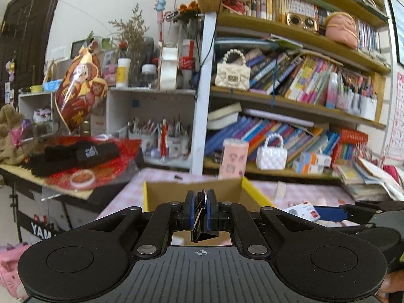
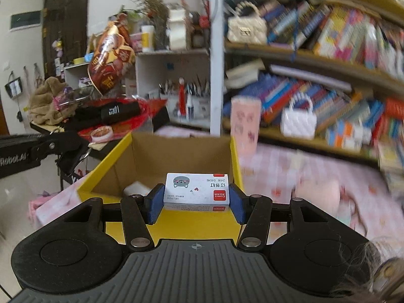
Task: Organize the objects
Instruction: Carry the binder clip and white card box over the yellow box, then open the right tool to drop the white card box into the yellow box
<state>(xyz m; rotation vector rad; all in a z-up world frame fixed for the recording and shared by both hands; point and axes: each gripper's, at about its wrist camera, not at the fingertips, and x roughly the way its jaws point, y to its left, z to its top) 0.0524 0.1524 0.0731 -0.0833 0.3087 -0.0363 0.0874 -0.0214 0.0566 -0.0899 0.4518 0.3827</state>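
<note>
Carrying items to the box [image 2: 176,151]: right tool [image 2: 196,199] is clamping a staple box [image 2: 197,189], left tool [image 1: 200,212] pinching a binder clip [image 1: 202,232]; releasing inside likely comes next.

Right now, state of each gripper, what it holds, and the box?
left gripper: jaws shut on a black binder clip.
right gripper: jaws shut on a small white staple box, lying flat, above the box's near wall.
yellow cardboard box: open top, upright, a white item inside.

Open-topped yellow box [image 2: 111,174]; pink canister [image 2: 246,126] crowds behind.
</note>
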